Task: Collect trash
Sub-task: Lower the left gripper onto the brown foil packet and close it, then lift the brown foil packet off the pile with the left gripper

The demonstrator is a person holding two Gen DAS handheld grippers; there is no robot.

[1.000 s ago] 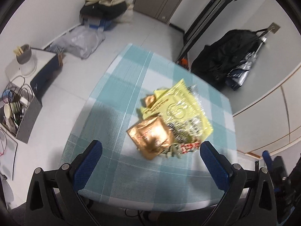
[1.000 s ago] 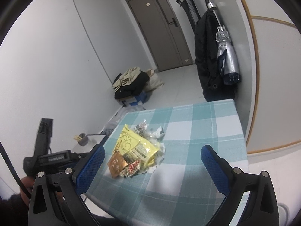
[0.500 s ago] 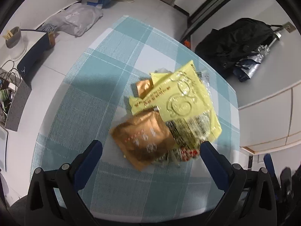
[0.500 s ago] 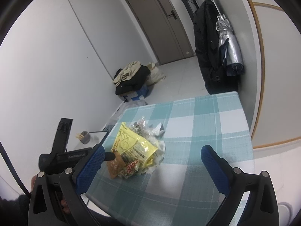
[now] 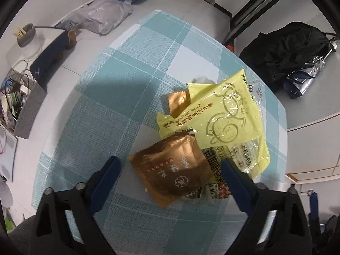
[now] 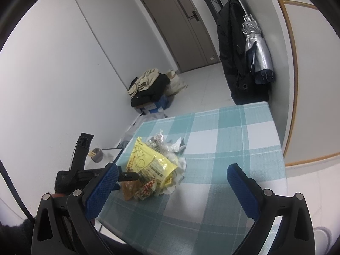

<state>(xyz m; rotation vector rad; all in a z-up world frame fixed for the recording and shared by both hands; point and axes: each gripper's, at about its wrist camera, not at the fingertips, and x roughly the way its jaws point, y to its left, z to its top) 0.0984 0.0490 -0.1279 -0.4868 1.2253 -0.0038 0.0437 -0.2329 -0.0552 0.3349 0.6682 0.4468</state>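
Teal-and-white check cloth covers the table (image 5: 127, 89); we log a heap of trash near its middle, toward the edge nearest the left hand. Topmost in the heap is a yellow plastic bag (image 5: 223, 119) printed with a line drawing and text. Partly under its near corner lies a bronze foil sachet (image 5: 172, 167), flat, with a serrated top edge. A smaller bronze packet (image 5: 178, 103) pokes out from under the yellow bag on the far side. Below the sachet's right corner we see a red-and-white printed wrapper (image 5: 221, 189), mostly covered. From the right wrist view, crumpled clear film and white tissue (image 6: 180, 163) sit behind and beside the yellow bag.

The left gripper (image 5: 170, 170) points steeply down over the heap. Its jaws have just been closing, but remain spread wide: the left blue pad stands on bare cloth clear of the sachet, the right pad is at the sachet's right corner, over the printed wrapper. The sachet lies between them; we see neither pad pressing on it. We cannot tell whether the right pad touches the wrapper.

The right gripper (image 6: 172, 180) hangs over the near part of the table, well apart from the heap, jaws spread wide with only cloth between them.

Background: a grey door (image 6: 180, 27), a dark coat (image 6: 233, 53) and a silver folded umbrella (image 6: 257, 53) hanging on the wall, clothes piled on the floor (image 6: 148, 85).
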